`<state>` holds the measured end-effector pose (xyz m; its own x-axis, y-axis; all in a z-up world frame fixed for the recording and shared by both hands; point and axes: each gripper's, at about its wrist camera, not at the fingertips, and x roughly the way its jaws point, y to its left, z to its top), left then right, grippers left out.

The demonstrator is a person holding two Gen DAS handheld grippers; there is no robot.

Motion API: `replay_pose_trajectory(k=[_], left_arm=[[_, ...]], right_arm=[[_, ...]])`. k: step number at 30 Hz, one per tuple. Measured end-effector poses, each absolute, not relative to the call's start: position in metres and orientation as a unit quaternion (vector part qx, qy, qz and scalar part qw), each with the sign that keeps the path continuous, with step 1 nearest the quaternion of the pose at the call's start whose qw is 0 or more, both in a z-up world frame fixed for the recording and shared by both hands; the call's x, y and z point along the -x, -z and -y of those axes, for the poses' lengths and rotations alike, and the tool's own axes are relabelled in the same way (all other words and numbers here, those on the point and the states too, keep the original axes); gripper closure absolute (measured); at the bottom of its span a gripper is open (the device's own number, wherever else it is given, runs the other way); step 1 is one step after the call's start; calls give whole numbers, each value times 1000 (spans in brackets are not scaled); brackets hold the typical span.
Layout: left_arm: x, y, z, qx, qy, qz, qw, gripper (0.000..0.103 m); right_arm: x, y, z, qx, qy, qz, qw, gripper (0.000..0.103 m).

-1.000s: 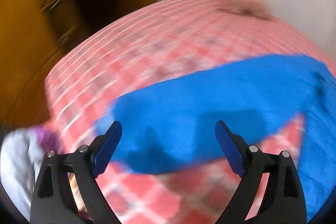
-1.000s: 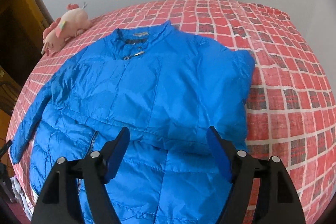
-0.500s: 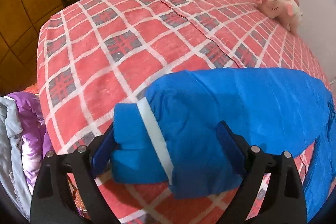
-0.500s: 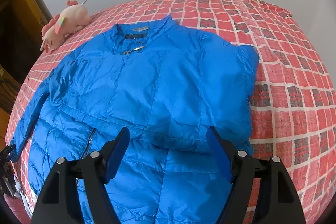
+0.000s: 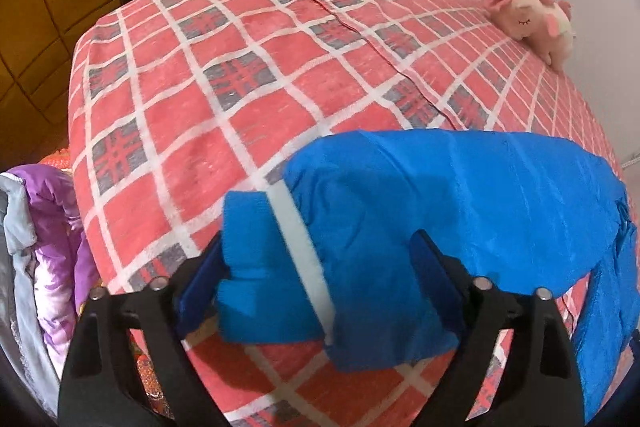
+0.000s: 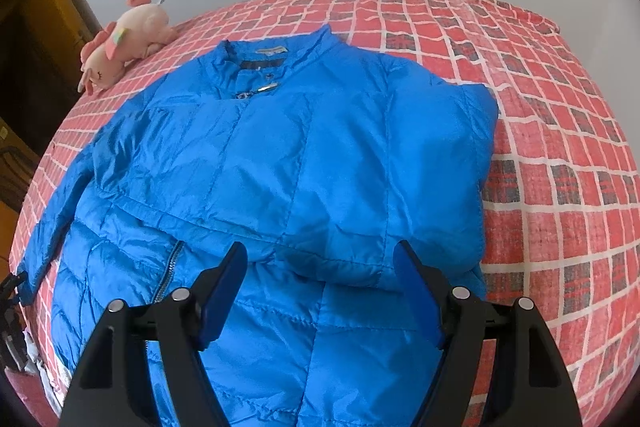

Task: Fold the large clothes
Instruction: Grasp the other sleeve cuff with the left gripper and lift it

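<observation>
With sleeve cuff (image 5: 260, 267) sitting between my wide-apart left claw (image 5: 316, 283), sleeve fold's up: pinch, swing over blue puffer jacket (image 6: 280, 163). Right claw (image 6: 320, 291) apart, hovering.

A jacket (image 6: 280, 167) lies flat on a bed (image 6: 560, 155), collar toward twelve o'clock. A plush toy (image 6: 124, 47) sits on the bed at ten o'clock from the collar. One sleeve (image 5: 400, 219) reaches toward eight o'clock, its cuff between the left gripper (image 5: 316, 279) fingers.

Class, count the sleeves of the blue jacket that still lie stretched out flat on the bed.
1. The sleeve lies stretched towards the bed's edge, its cuff between the open left gripper fingers. The other seems folded across the jacket.
</observation>
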<state>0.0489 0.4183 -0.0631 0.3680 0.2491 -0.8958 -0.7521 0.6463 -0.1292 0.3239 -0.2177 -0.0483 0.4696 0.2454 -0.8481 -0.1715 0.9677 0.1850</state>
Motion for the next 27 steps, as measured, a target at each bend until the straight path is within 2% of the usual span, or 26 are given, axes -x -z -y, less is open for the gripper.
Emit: replay_pose_trajectory(k=[3, 7, 12, 19, 27], left_arm=[[-53, 62, -417, 262, -329, -464, 779, 23], [-59, 57, -409, 248, -331, -467, 781, 45], [-73, 53, -395, 213, -337, -475, 785, 67], [-79, 38, -379, 185, -355, -463, 791, 72], [-106, -19, -324, 143, -310, -412, 845, 73]], right_arm=[[-324, 49, 216, -35, -122, -502, 856, 27], [-325, 52, 214, -34, -121, -506, 853, 27], [-326, 52, 216, -36, -119, -507, 853, 27], [-326, 52, 218, -37, -118, -507, 853, 27], [-327, 51, 221, -41, -116, -508, 853, 27]])
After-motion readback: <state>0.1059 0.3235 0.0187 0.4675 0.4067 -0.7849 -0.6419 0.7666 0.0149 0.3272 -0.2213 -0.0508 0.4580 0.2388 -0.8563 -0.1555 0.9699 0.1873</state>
